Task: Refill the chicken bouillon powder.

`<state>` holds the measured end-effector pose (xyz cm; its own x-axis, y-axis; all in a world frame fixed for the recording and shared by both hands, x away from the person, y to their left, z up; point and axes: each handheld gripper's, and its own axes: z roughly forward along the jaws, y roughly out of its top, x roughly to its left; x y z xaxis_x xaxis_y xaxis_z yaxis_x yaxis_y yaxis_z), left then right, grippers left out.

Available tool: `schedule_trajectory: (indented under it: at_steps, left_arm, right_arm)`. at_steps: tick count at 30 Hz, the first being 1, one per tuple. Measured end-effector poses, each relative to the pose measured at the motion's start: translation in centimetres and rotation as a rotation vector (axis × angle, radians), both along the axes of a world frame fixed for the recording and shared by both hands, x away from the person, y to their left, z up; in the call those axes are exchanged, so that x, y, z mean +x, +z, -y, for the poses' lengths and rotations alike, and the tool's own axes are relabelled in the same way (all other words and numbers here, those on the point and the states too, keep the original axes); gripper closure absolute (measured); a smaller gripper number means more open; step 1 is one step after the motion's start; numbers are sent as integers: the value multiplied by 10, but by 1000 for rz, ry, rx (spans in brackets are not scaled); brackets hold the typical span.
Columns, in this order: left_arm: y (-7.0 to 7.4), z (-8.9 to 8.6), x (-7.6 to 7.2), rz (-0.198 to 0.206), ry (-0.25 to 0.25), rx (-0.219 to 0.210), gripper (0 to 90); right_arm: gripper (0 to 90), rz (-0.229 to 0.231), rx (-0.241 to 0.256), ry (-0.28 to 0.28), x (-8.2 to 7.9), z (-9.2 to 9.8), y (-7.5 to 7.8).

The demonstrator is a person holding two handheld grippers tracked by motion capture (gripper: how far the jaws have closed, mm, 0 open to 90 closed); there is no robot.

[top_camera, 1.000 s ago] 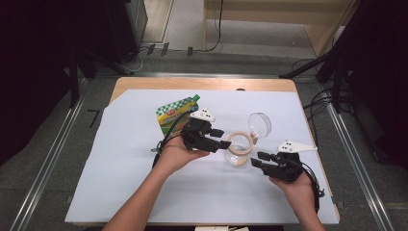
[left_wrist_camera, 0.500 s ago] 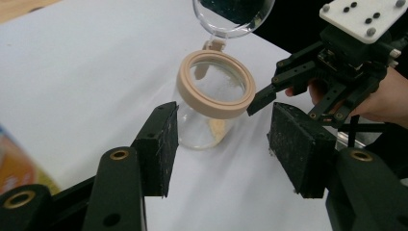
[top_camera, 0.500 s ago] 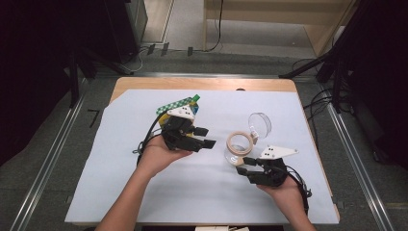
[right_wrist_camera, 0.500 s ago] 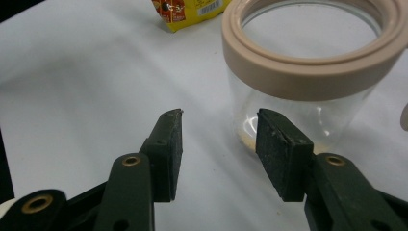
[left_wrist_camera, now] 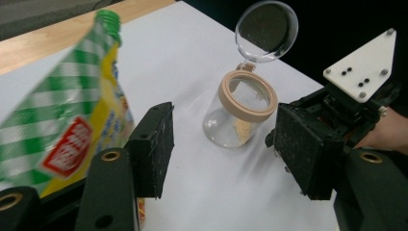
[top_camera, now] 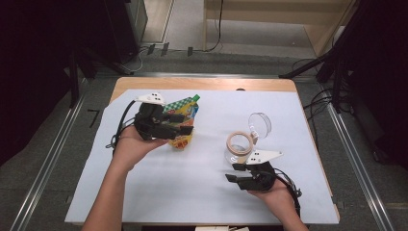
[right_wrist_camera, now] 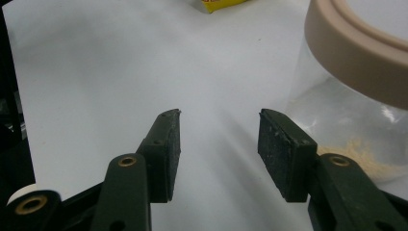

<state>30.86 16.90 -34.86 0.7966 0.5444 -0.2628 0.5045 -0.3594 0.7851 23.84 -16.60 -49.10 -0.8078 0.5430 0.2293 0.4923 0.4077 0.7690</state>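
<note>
Both grippers stand wide with nothing between their jaws: the left gripper (top_camera: 185,130) hangs over the green-checked yellow plastic pouch with a green cap (top_camera: 185,111) at the white mat's (top_camera: 144,192) back left. The right gripper (top_camera: 233,175) lies level just short of the clear glass jar with a tan rim (left_wrist_camera: 239,115), its round hinged lid (left_wrist_camera: 266,30) flipped up, pale powder at the bottom.

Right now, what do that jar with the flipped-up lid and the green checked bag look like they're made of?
The jar looks like clear glass or hard plastic: the pale powder at its bottom shows through the wall. Its rim ring is matte beige, probably plastic or rubber, and the lid is transparent. The bag seems to be glossy printed plastic film, creased and shiny, with a green screw cap.
</note>
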Motion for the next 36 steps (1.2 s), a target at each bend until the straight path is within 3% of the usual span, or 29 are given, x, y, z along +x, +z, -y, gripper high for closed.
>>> schedule_trajectory:
  at_steps: [5, 13, 19, 28, 32, 36]
  left_arm:
    - [6, -15, 0, 8, 36, 14, 399]
    - [12, -44, 1, 15, 112, -19, 399]
    - [10, -52, 2, 19, 141, -5, 399]
    - [-8, -71, 13, -14, 198, -28, 401]
    - [-20, -66, 18, -35, 180, -36, 409]
    - [-32, -55, 23, -59, 163, -15, 432]
  right_arm:
    - [512, -3, -3, -2, 0, -2, -1]
    - [505, 0, -7, 4, 0, -2, -1]
    - [504, 0, -10, 9, 0, -4, -2]
    - [504, -1, -13, 6, 0, -4, -2]
    - [503, 2, -11, 9, 0, -5, -2]
    - [503, 2, -10, 5, 0, -4, -2]
